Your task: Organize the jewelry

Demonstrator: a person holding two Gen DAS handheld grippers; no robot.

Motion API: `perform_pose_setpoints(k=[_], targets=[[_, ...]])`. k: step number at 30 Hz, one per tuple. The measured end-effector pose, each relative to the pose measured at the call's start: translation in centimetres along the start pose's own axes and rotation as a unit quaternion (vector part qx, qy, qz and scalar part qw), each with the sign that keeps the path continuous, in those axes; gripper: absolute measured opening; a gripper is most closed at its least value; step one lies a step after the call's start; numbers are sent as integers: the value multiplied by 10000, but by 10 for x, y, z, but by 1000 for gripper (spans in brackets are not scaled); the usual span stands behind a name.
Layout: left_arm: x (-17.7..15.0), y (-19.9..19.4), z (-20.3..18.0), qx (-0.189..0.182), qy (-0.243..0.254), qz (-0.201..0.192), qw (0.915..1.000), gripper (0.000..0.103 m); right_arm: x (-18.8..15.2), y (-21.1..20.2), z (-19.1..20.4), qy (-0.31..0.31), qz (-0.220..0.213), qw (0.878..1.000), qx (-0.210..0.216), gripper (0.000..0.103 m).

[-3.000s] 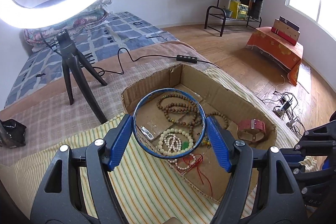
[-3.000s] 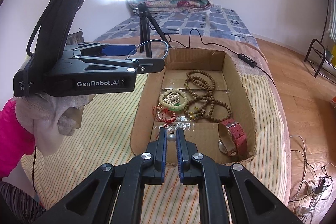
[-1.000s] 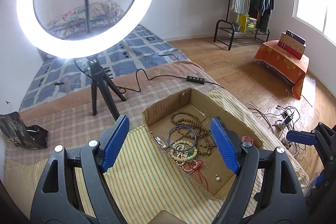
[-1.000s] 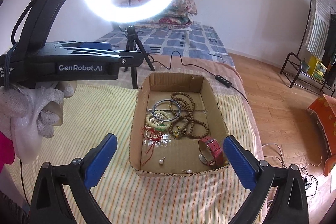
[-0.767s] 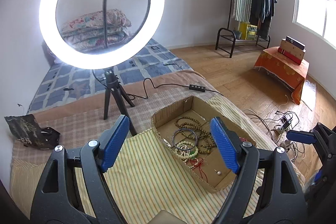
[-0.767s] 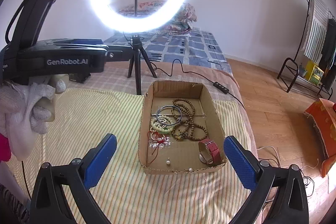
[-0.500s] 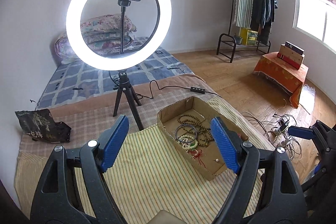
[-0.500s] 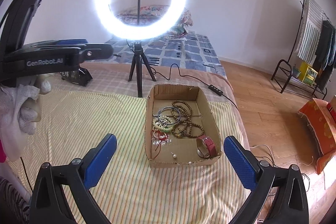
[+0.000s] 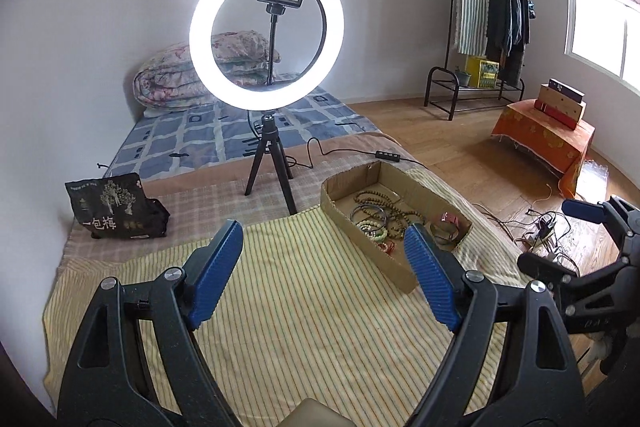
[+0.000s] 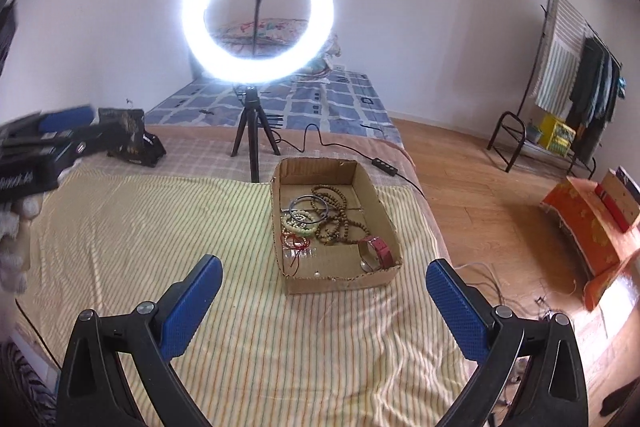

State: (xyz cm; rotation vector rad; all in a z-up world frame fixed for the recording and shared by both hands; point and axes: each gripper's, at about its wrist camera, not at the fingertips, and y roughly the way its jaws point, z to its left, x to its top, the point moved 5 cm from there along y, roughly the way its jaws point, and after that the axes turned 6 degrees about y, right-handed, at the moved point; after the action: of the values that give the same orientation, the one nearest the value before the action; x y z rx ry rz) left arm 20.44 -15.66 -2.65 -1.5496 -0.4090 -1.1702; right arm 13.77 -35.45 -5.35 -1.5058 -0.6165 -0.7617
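A shallow cardboard box [image 10: 362, 281] lies on the striped bed cover and also shows in the left wrist view [image 9: 394, 269]. In it lie brown bead strings [image 10: 340, 213], a dark bangle [image 10: 309, 203], pale bead bracelets [image 10: 298, 223], a red cord [image 10: 296, 242], a red watch [image 10: 378, 251] and a small pearl [image 10: 317, 273]. My right gripper [image 10: 322, 301] is open and empty, held well back from the box. My left gripper [image 9: 322, 277] is open and empty, back and to the left of the box.
A lit ring light on a black tripod [image 10: 252, 135] stands behind the box, its cable and switch [image 10: 384, 165] trailing right. A black bag [image 9: 114, 209] lies at the far left. The bed edge drops to wooden floor with cables [image 9: 546, 229] on the right.
Three seconds ago the left gripper held the bangle and the right a pearl over the box. Both items lie in the box now; both grippers opened and pulled steadily up and back.
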Motion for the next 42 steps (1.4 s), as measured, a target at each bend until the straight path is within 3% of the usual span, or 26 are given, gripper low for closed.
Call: perform_pose_setpoints(k=[11,14,22,42], targets=[[-18,-17,-16,-24,180,3,9998,86,-10,0,-30,622,-89,9978,-191,103],[-22,-18,-17,-131,79,36,9999,103,-8,-3,-32,622,-157,9976,-260,103],[-24,-27,-25,-118,134,26,9998,103,-4,-7,-29,766,-351,9962,-220,103],[-30,-28,-40,-118,414,84,9990,103,-5,3,-22,609,-304,9970,-372,103]])
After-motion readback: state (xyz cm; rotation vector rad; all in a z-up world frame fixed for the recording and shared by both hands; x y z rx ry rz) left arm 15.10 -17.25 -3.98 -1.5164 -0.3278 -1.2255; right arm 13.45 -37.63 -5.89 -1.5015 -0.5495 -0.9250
